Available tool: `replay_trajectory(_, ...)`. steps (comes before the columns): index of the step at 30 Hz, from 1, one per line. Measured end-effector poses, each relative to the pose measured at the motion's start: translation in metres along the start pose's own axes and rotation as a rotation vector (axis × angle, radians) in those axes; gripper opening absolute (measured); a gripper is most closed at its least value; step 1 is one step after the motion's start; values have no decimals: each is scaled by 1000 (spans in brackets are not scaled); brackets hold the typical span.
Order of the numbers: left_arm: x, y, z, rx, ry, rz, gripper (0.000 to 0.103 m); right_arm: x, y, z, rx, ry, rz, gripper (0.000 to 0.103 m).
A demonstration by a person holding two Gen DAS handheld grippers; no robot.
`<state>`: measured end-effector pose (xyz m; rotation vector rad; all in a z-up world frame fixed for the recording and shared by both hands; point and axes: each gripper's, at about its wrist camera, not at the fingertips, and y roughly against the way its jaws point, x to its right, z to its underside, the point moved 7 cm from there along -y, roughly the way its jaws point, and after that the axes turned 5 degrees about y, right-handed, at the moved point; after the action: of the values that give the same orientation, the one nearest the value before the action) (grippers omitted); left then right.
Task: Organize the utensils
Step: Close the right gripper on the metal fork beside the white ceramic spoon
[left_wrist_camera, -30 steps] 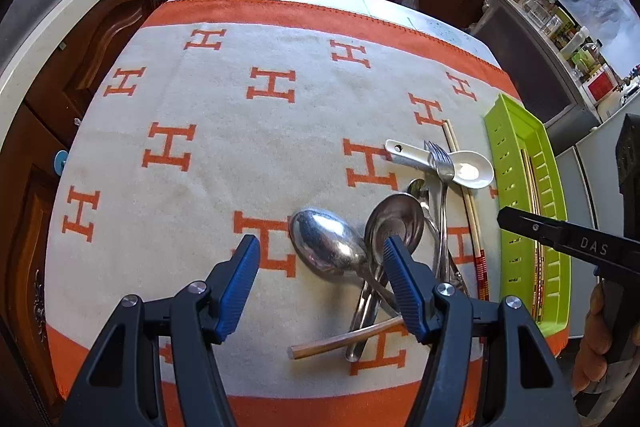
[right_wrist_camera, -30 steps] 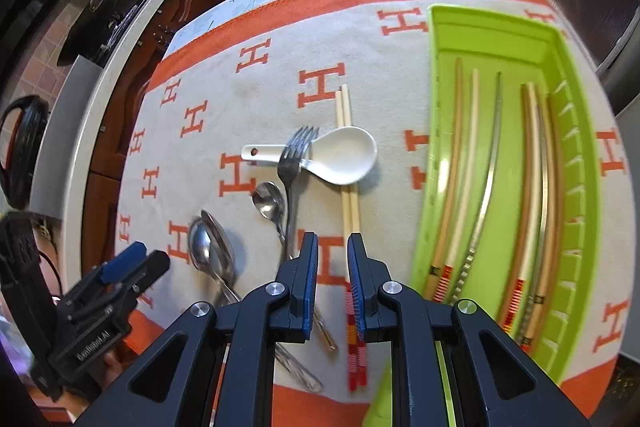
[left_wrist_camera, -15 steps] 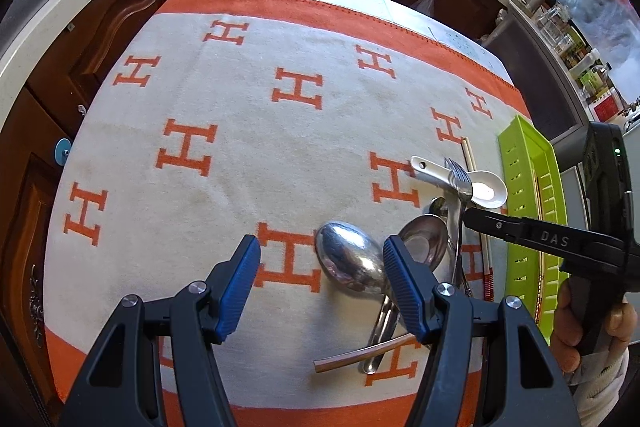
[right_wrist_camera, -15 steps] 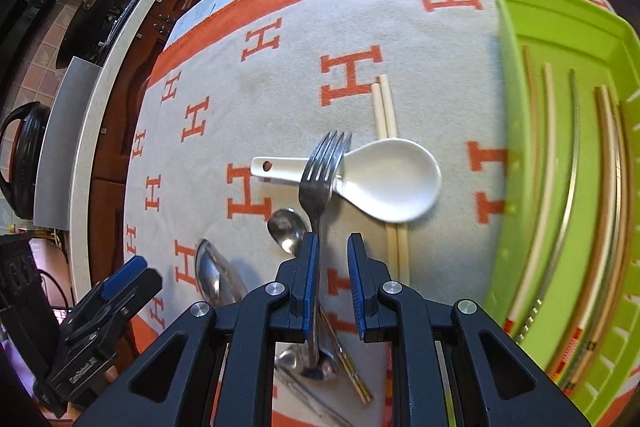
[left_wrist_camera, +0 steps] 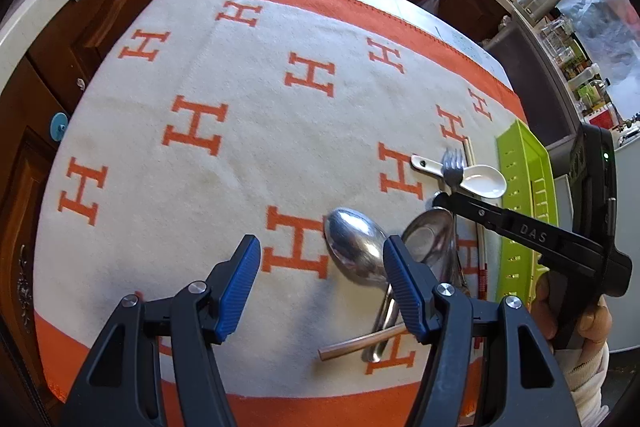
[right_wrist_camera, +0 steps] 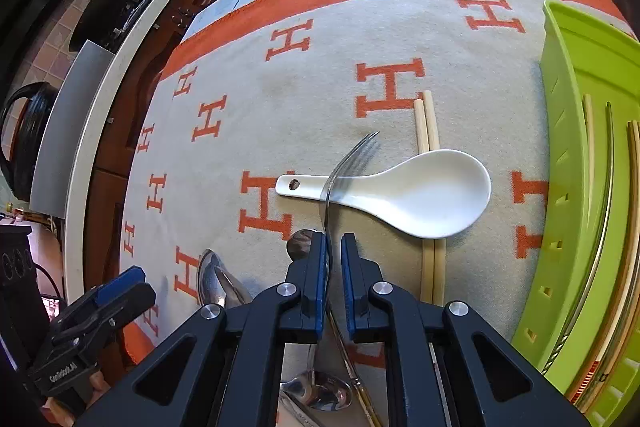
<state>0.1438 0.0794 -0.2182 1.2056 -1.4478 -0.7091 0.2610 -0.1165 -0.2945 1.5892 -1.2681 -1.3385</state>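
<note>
My right gripper [right_wrist_camera: 331, 267] has its blue pads nearly together around the fork [right_wrist_camera: 346, 167] shaft — I can't tell whether they actually pinch it, since a gap shows on one side. The fork's tines cross over the handle of the white ceramic spoon [right_wrist_camera: 420, 195], whose bowl lies on a pair of wooden chopsticks [right_wrist_camera: 426, 123]. My left gripper [left_wrist_camera: 322, 281] hangs with fingers spread wide over the orange-H cloth [left_wrist_camera: 200, 167], a large metal spoon [left_wrist_camera: 356, 243] just beside its right finger. The green tray [right_wrist_camera: 560, 147] at the right edge holds chopsticks.
</note>
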Motion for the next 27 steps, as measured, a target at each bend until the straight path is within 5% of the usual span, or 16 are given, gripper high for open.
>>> replay_trajectory(17, 24, -7, 32, -81, -177, 3, 62, -5, 6, -2, 46, 13, -28, 2)
replay_trajectory(27, 65, -5, 57, -84, -576, -29, 61, 6, 63, 19, 133, 2, -95, 2)
